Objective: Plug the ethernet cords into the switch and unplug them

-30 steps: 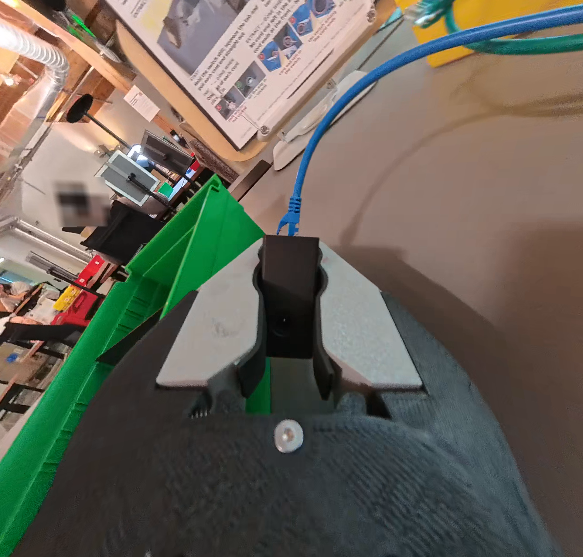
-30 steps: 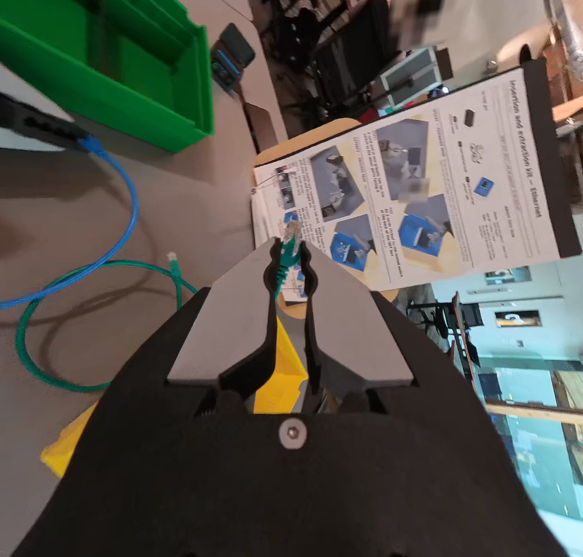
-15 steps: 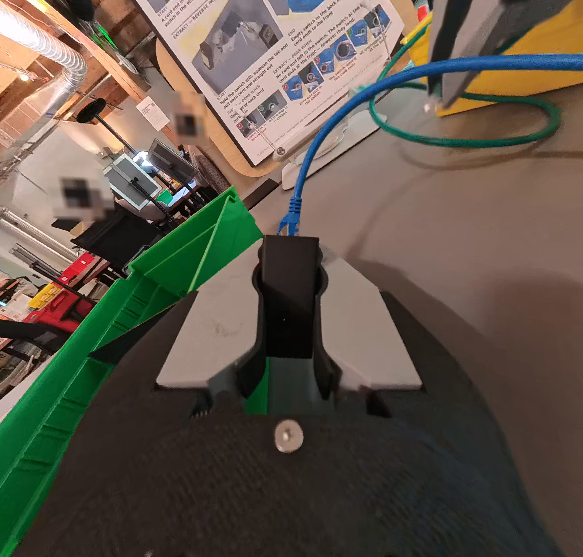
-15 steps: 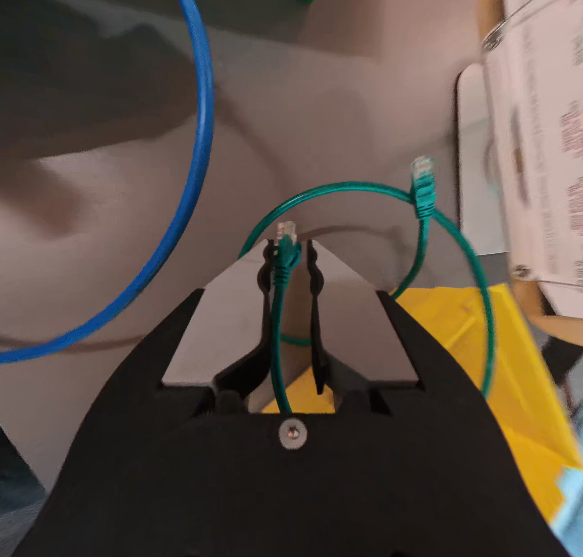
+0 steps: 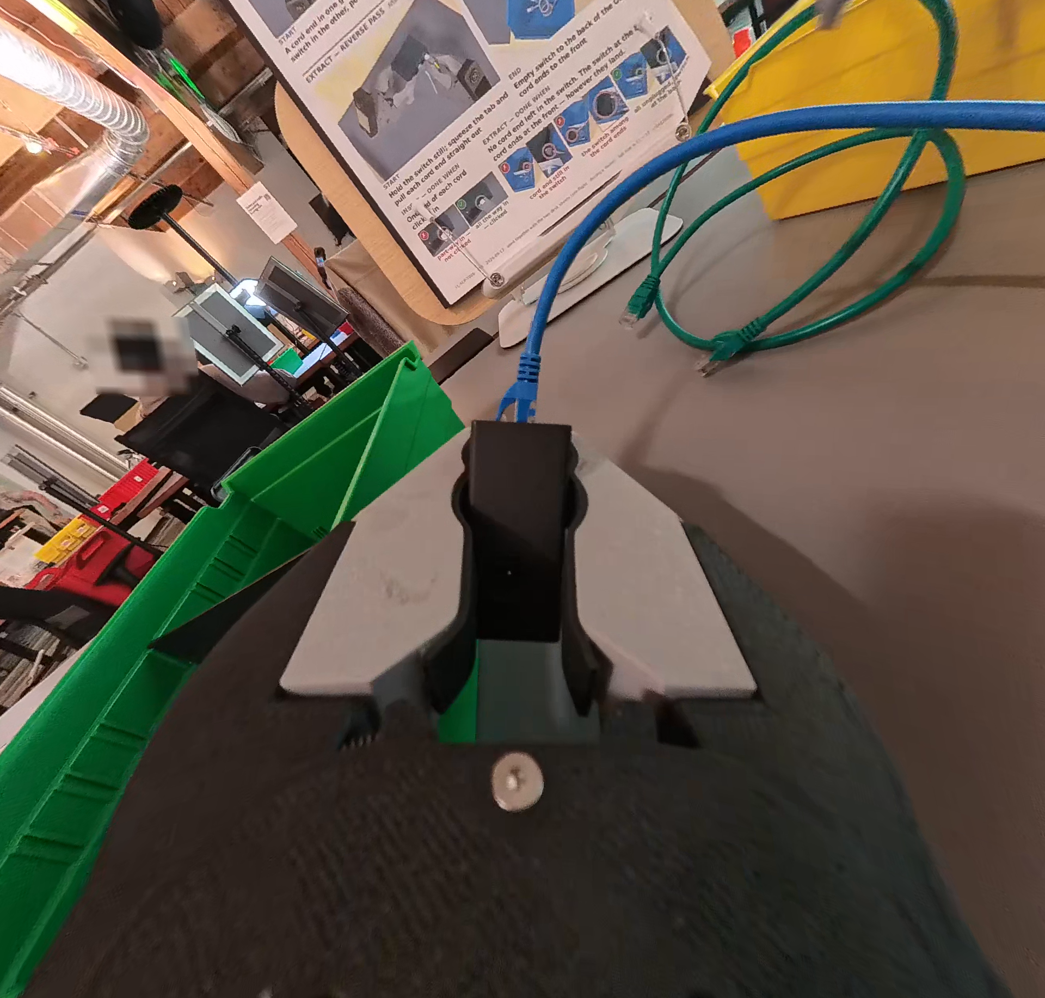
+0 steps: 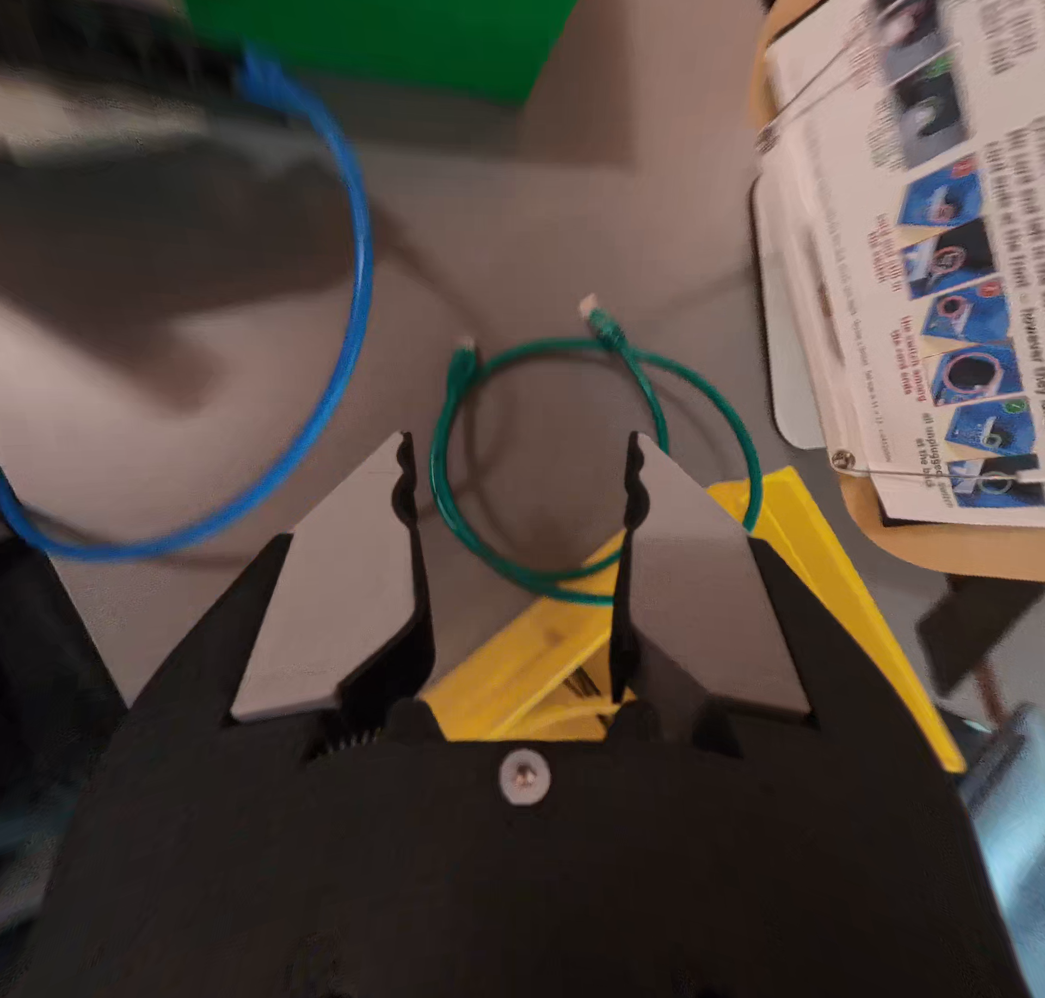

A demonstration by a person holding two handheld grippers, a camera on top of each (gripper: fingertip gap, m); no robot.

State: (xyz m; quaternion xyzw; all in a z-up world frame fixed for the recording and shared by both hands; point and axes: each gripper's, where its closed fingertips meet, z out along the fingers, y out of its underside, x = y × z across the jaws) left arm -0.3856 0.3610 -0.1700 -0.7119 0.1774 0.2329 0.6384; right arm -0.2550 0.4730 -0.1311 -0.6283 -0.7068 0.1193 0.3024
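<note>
My left gripper (image 5: 520,450) is shut on the black switch (image 5: 517,524), held over the brown table. A blue cord (image 5: 571,230) is plugged into the switch's far end and arcs off to the right; it also shows in the right wrist view (image 6: 345,314). A green cord (image 5: 882,269) lies looped on the table with both plugs free, partly over the yellow bin. In the right wrist view the green cord (image 6: 701,399) lies just beyond my right gripper (image 6: 517,445), which is open and empty above it. The switch and left gripper show blurred at that view's upper left.
A green bin (image 5: 186,592) stands left of the switch, also in the right wrist view (image 6: 396,15). A yellow bin (image 5: 882,128) sits at the back right, under my right gripper (image 6: 803,563). An instruction board (image 5: 452,99) on a white stand is behind the cords.
My right gripper opened and let go of the green cord's plug, which now lies on the table. The right gripper pulled back and up. The left gripper still holds the switch, tilted slightly.
</note>
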